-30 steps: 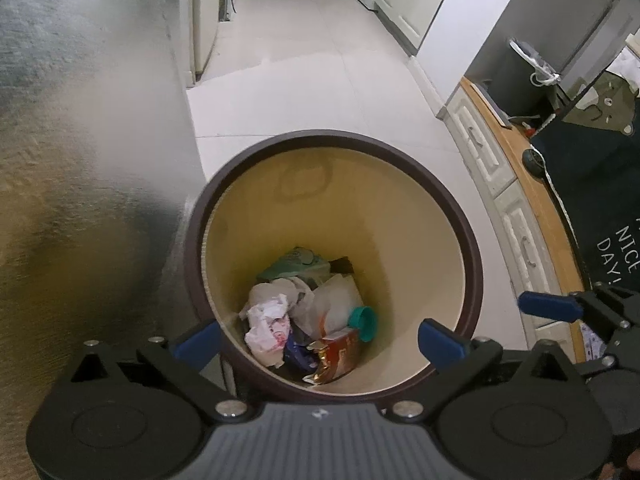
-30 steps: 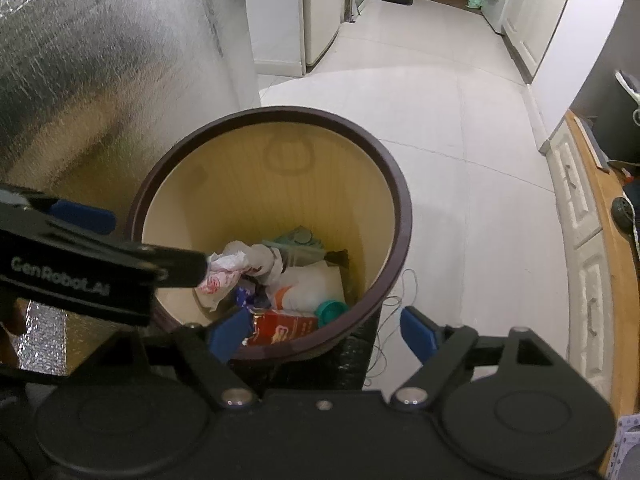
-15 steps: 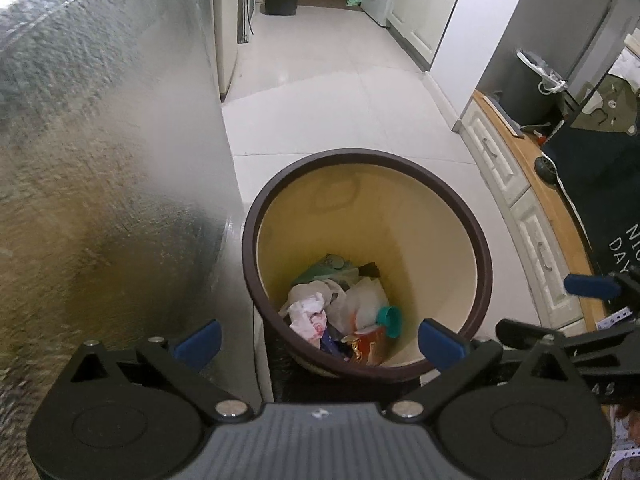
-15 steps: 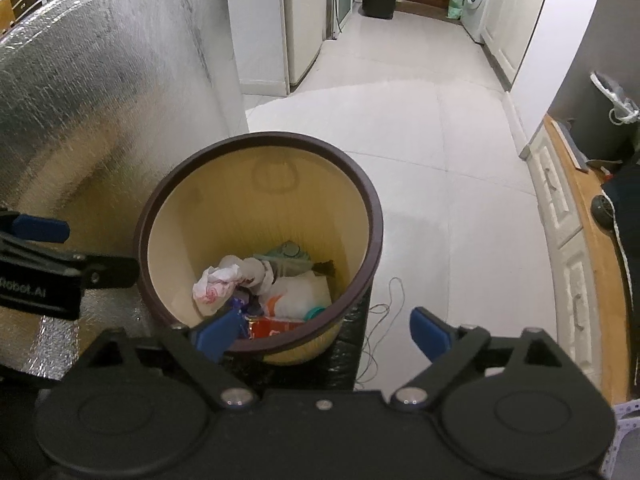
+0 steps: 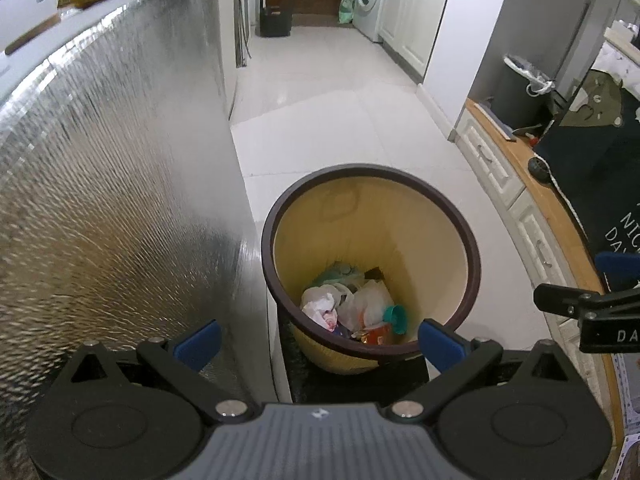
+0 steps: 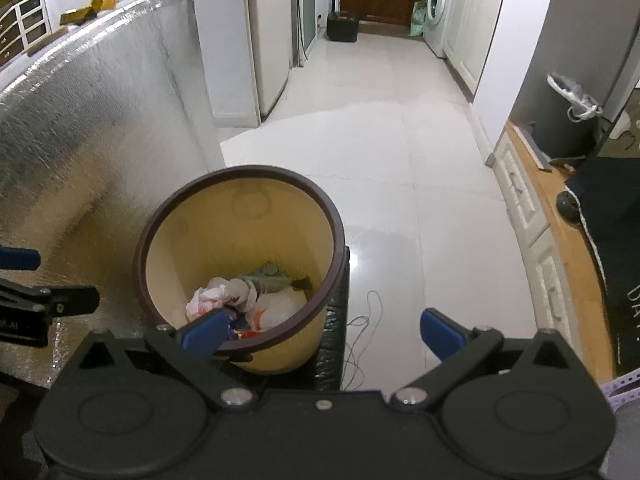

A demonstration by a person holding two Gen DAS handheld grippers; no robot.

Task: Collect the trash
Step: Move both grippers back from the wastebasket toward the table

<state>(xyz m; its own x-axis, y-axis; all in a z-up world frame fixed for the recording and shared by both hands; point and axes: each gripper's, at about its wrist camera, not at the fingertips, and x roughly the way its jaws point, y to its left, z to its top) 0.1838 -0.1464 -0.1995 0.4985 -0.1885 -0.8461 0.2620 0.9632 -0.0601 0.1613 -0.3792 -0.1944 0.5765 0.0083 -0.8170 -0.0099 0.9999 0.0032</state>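
A yellow trash bin with a dark brown rim (image 5: 464,236) (image 6: 338,240) stands on a black base on the floor. Inside lie crumpled white paper (image 5: 320,306) (image 6: 206,298), a white bottle with a teal cap (image 5: 394,314), a white plastic piece (image 6: 280,306) and an orange packet (image 5: 376,334). My left gripper (image 5: 318,342) is open and empty, above and behind the bin. My right gripper (image 6: 320,328) is open and empty, above the bin's right side. Each gripper shows at the edge of the other's view.
A silver foil-covered panel (image 5: 112,184) (image 6: 92,136) stands left of the bin. White tiled floor (image 6: 396,152) stretches ahead to a washing machine (image 6: 438,12). A wooden-topped cabinet (image 5: 516,184) with a dark cloth is at the right. Thin wire (image 6: 366,320) lies on the floor.
Both grippers have pulled up and back from the bin, so it looks smaller and lower. The trash inside has not moved.
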